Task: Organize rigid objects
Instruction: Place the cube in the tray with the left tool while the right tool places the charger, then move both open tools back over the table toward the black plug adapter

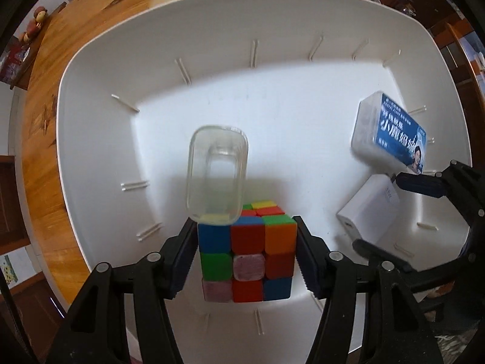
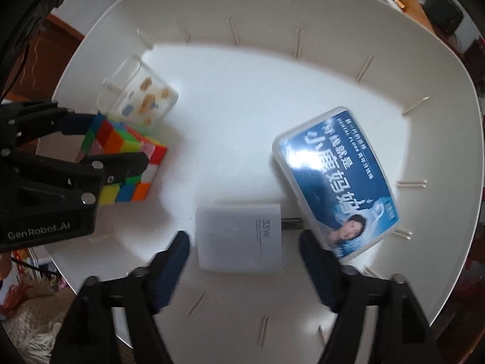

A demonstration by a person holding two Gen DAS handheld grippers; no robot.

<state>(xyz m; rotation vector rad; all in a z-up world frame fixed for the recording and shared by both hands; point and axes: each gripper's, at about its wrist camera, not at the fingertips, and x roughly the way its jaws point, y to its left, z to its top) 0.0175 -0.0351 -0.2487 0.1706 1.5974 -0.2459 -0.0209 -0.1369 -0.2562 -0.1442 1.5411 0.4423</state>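
Puzzle cube clamped squarely between the left gripper fingers, inside the white bin near its near wall, apparently just above or on the floor; cannot tell which. Directly beyond the cube, touching its far top edge in the left view: a clear plastic tub, open mouth toward the camera, empty-looking. Well to the cube's right: white charger block lying flat between the spread, unloaded fingers of the right gripper, not yet gripped. Just right of the charger: blue-labelled floss box, tilted, long axis running diagonally away. Wooden counter around the bin
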